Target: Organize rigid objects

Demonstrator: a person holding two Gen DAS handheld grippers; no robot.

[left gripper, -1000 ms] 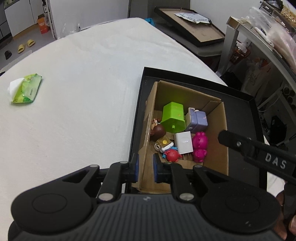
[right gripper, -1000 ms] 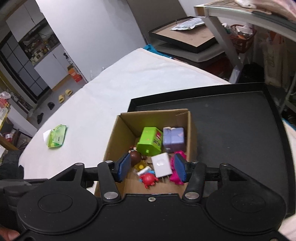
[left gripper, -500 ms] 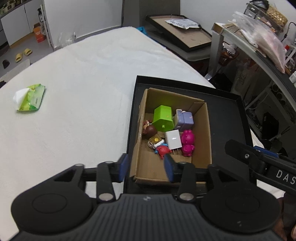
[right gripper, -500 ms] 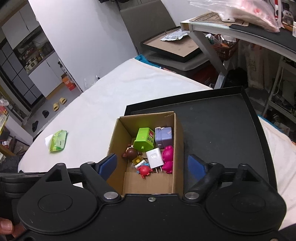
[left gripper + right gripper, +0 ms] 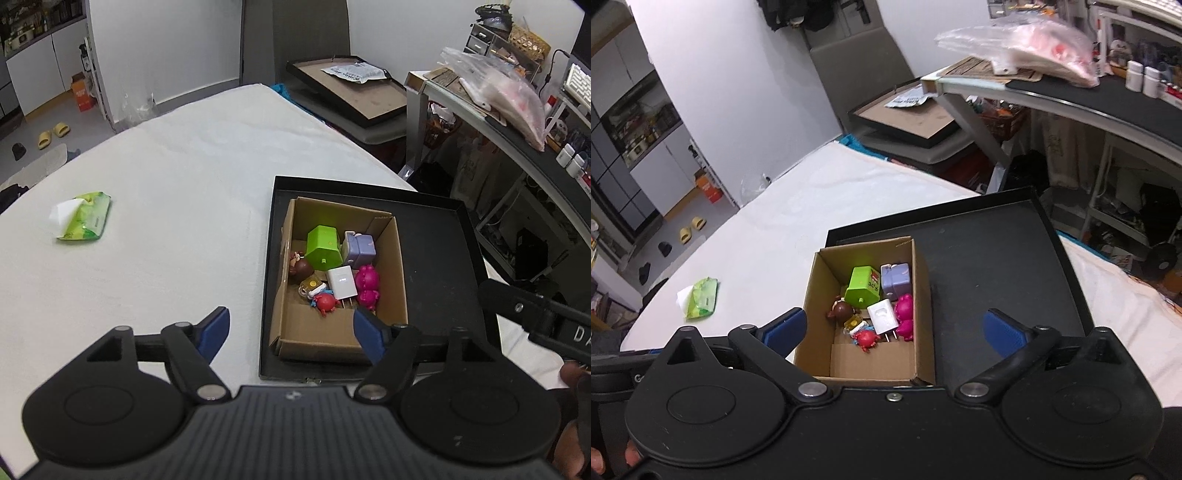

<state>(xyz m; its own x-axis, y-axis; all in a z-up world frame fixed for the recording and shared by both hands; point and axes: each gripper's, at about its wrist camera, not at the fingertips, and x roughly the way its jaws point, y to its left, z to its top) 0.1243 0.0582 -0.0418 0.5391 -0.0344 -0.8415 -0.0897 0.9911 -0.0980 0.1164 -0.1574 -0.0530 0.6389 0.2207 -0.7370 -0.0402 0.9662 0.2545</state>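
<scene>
The brown cardboard box stands inside the shallow black tray on the white counter, holding small plastic toys. Left gripper and right gripper fingers are spread wide, empty, above the box.

Inside the cardboard box, the brown figure is lying half under the green block, its shape unclear. The yellow piece beside it is too small to identify. The box's near wall is hiding behind the right gripper body.
</scene>
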